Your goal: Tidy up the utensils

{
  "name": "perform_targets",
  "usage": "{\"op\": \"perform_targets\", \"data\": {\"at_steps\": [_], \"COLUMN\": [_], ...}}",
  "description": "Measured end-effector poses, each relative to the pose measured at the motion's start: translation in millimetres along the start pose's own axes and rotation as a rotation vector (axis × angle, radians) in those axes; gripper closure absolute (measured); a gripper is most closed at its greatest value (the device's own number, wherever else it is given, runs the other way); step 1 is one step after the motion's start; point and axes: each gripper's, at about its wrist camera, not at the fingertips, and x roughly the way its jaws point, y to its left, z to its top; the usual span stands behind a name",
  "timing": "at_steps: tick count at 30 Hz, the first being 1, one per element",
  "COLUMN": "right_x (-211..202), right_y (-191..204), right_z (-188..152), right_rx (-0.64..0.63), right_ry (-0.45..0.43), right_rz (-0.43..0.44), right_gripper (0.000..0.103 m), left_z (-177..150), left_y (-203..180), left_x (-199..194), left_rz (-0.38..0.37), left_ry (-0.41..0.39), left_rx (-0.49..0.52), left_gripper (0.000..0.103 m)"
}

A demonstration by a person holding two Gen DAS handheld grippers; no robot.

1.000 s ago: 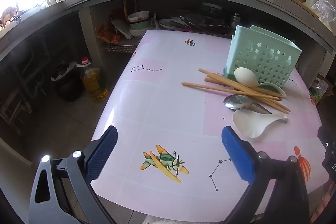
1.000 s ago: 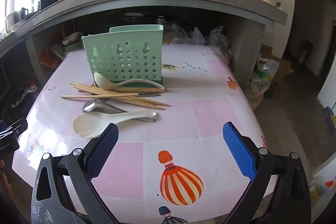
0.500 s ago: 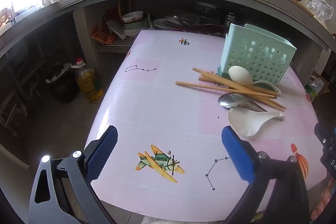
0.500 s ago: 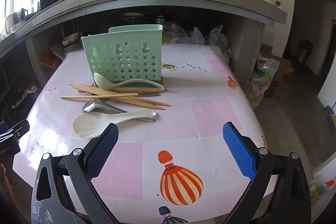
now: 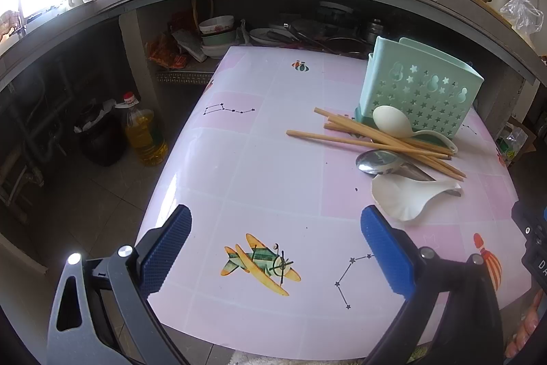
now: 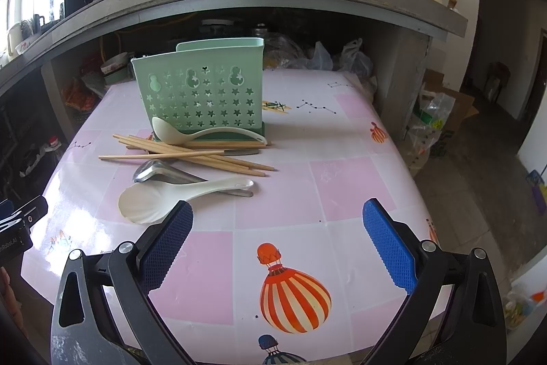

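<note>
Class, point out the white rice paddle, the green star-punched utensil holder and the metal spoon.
White plastic rice paddle (image 6: pixel 147 202), right wrist view, blade.
Green star-punched utensil holder (image 6: pixel 201 94), right wrist view, front wall.
Metal spoon (image 5: pixel 377 159), left wrist view, bowl.

Chopsticks (image 6: pixel 191 153) and spoons (image 6: pixel 177 197) before holder (image 6: pixel 201 91), on table (image 6: pixel 342 180)

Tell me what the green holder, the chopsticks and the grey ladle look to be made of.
Green holder: matte moulded plastic, going by its star cut-outs.
Chopsticks: pale, unvarnished wood or bamboo; which one is unclear.
Grey ladle: polished metal, likely steel, with mirror-like reflections.
</note>
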Motion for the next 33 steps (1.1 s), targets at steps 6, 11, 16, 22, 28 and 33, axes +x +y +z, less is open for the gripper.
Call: {"op": "perform_targets", "data": {"at_steps": [6,11,16,22,28,33], "right_x": [0.4,1.5,1.5,3.1,2.7,2.5], "right_y": [0.6,1.1,1.4,1.3,1.1,1.1], "right_z": [0.4,0.1,-0.2,-1.0,-1.9,-1.0], "right_rx": [-0.001,-0.001,-0.001,0.001,0.001,0.001], "right_ry": [0.001,0.003,0.004,0.007,0.008,0.009], "right_rz": [0.000,0.000,0.001,0.003,0.002,0.003], "right_gripper": [0.008,0.008,0.008,0.008,0.008,0.008], "left_z": [0.0,-0.6,-0.7,-1.5,-0.9,-0.8], "left_y": [1.0,2.2,3.4,3.7,3.4,3.4], "left_x": [0.3,1.4,2.8,3.5,4.4,4.5], "left_rz": [-0.001,-0.003,-0.006,-0.008,-0.008,-0.008], "left_ry": [0.005,0.012,0.020,0.027,0.030,0.031], "left_rx": [-0.003,-0.006,-0.011,-0.014,-0.014,-0.015], "left_gripper": [0.006,0.006,0.006,0.006,0.006,0.006]}}
